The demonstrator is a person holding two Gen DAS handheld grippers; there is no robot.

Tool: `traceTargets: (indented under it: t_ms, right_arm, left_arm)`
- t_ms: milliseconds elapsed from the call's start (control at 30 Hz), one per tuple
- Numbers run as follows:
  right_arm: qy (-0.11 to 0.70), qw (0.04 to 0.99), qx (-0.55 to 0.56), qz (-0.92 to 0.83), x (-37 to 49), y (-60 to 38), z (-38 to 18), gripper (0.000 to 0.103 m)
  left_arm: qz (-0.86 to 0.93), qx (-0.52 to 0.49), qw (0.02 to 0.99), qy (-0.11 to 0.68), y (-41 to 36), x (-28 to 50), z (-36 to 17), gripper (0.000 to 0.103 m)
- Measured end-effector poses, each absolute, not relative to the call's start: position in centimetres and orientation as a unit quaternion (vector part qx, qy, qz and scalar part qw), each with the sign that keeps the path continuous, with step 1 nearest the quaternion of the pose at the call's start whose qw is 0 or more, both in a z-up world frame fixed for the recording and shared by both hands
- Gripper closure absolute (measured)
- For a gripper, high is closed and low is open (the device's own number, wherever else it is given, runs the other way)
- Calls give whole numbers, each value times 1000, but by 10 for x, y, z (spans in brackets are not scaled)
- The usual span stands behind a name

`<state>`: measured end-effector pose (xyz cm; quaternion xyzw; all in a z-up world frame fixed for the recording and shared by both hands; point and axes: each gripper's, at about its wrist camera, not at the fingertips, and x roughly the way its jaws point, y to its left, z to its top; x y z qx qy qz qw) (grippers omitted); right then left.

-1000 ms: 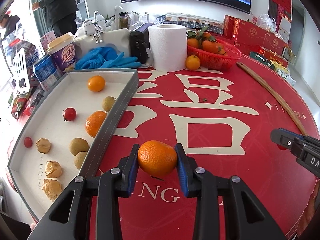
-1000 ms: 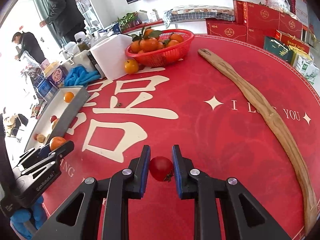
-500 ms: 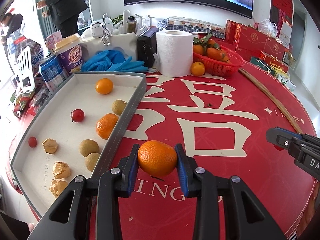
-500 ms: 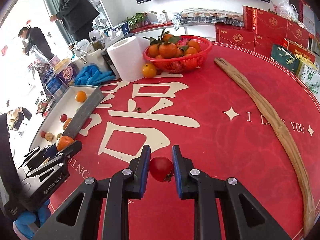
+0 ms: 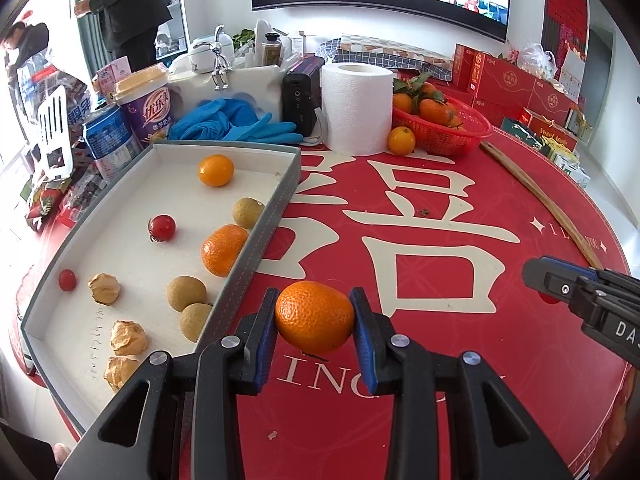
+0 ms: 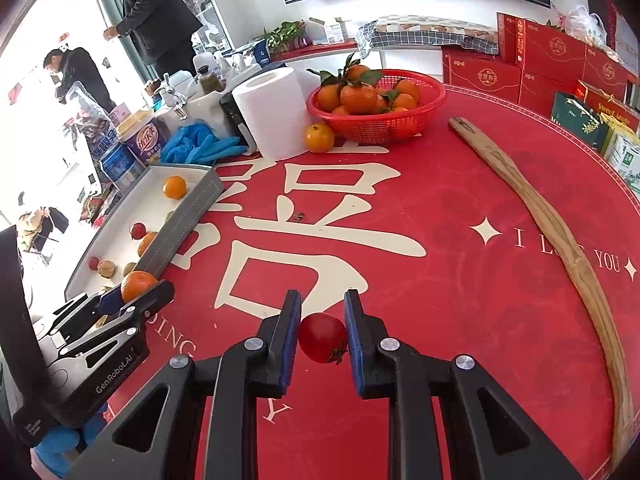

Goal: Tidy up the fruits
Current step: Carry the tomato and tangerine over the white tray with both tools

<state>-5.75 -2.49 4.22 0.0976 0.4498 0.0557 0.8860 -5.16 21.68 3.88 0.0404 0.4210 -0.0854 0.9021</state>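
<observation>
Left wrist view shows your left gripper [image 5: 315, 318] pinching a mandarin [image 5: 315, 316] between its blue pads, held above the red tablecloth [image 5: 460, 360] just right of the shallow white tray [image 5: 256, 256]. Inside that tray you have a small orange [image 5: 215, 169] at the far end, a second mandarin [image 5: 222, 249] against the right wall, two cherry tomatoes [image 5: 161, 227], three brownish-green round fruits [image 5: 186, 294] and three crinkled tan ones [image 5: 128, 337]. Behind the toilet roll [image 5: 357, 108], the red mesh basket [image 5: 476, 133] holds leafy mandarins, with one loose orange [image 5: 401, 140] touching its front. In the right wrist view, your right gripper [image 6: 322, 338] is clamped on a red tomato [image 6: 322, 337], well clear of the tray, over the cloth.
</observation>
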Motion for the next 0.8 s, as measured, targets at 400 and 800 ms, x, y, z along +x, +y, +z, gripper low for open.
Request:
traceTargets:
  t_ms: [400,800]
  right_arm:
    - [457,883,93,57,-54,-18,41,80]
    - [394,918,23,34,-75,-10,53,80]
  left_arm:
    - [-81,31,905,417,230,-52,41,65]
    - [-90,46,902,420,222,-60,29,65]
